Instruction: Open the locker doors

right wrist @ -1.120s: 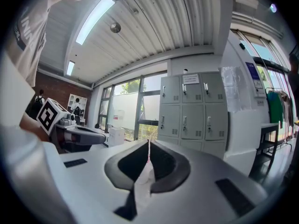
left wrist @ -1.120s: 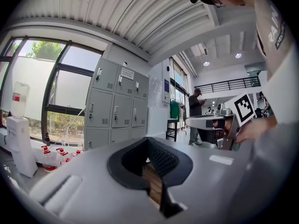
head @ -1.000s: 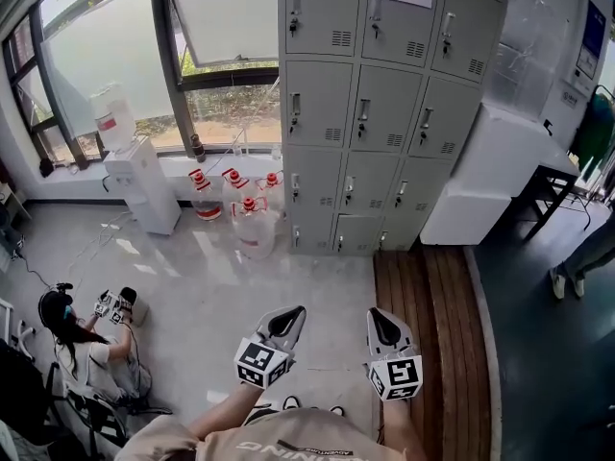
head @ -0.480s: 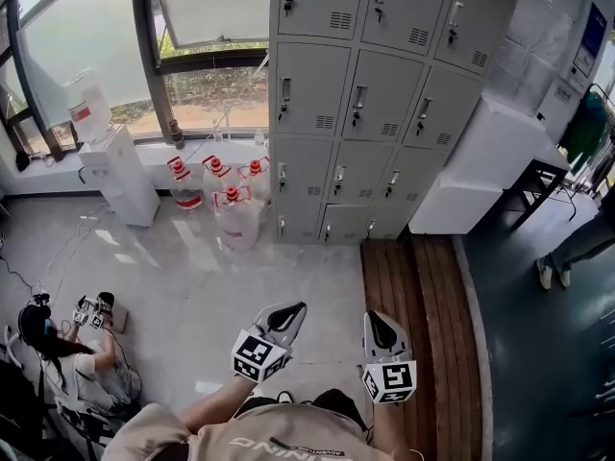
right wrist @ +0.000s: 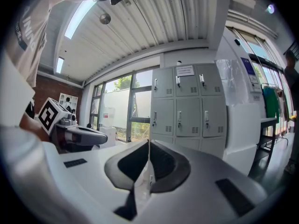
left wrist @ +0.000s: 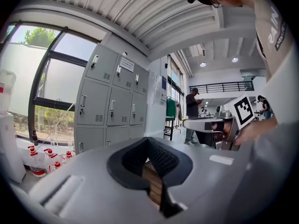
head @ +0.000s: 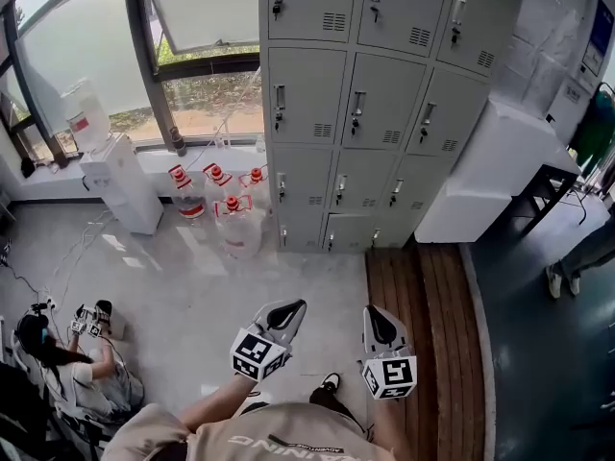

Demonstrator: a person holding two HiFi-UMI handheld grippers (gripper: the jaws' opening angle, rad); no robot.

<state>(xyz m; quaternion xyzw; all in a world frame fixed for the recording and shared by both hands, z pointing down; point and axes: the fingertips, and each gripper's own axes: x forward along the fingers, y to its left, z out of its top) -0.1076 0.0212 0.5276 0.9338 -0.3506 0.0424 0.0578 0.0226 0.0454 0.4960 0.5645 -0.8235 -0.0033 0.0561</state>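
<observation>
My left gripper (head: 292, 306) and right gripper (head: 373, 314), both closed empty, hang well short of the shut lockers (head: 370, 104); reaching a handle (head: 356, 120) comes next.

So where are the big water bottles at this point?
In the head view the water bottles stand on the floor left of centre, below the window, between the white water dispenser and the bottom left corner of the grey lockers.

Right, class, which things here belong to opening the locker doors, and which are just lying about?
For the job:
grey metal locker bank
left gripper, shut
right gripper, shut

Lying about:
white water dispenser
clear water jugs with red caps
brown wooden slatted platform
</observation>
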